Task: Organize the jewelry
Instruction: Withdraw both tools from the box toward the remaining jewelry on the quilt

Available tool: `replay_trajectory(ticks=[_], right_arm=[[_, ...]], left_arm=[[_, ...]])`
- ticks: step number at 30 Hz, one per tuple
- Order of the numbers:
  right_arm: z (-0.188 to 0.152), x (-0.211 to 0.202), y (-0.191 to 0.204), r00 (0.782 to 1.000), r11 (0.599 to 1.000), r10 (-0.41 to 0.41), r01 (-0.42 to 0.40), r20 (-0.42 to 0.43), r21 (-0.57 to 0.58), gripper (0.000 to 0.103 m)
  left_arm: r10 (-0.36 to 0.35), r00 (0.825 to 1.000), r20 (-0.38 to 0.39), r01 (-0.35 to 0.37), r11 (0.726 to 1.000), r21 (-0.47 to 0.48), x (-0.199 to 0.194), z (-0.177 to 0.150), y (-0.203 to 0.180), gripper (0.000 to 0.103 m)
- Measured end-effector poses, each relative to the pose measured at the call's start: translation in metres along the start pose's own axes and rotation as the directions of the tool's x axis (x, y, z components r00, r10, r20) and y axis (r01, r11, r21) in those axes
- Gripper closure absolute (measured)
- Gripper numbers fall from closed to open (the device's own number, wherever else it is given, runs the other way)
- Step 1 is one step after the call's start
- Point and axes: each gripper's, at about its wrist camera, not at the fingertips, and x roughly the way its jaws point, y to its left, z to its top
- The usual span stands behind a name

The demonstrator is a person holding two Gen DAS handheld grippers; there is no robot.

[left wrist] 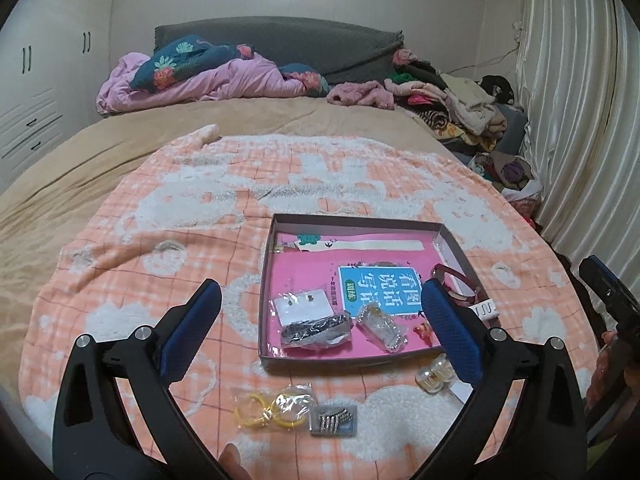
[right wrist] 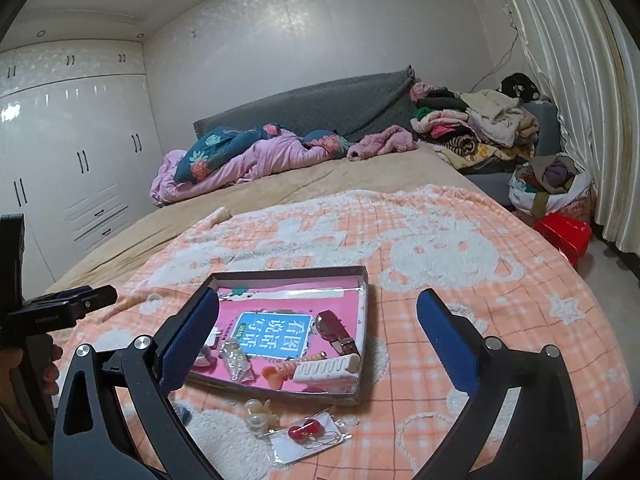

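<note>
1. The left tool [left wrist: 322,316] is held wide open, with nothing between its pads.
2. The right tool [right wrist: 318,326] is likewise spread open and empty.
3. The box [left wrist: 276,280] lies on the blanket [left wrist: 168,200] near the bed's foot edge, with jewelry packets inside.
4. Yellow rings [left wrist: 272,406], a clear clip [left wrist: 434,374] and red earrings [right wrist: 306,430] lie outside the box's near wall.
5. Open blanket is seen beyond the box's far wall.

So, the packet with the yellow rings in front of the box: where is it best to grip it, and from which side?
Probably the packet of yellow rings at its crinkled upper edge, which stands a little off the blanket. The open left gripper could come from above, jaws astride that edge; the rings themselves lie flat.
</note>
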Motion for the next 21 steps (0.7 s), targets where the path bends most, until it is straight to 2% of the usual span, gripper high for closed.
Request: replay_trajectory(ticks=[11,21], right_arm=[[-0.001,-0.024,0.016,1.0,0.999,0.019,-0.019,0.009,-0.047,0.004],[-0.007,-0.033,0.03,0.999,0.996,0.047,-0.047,-0.012,-0.078,0.004]], left_arm=[[-0.002,1.0,0.029,0.003,1.0,-0.008,-0.029,-0.01,0.008,0.01],[0.005,1.0,0.02,-0.005,1.0,-0.002,-0.041,-0.024,0.014,0.01]])
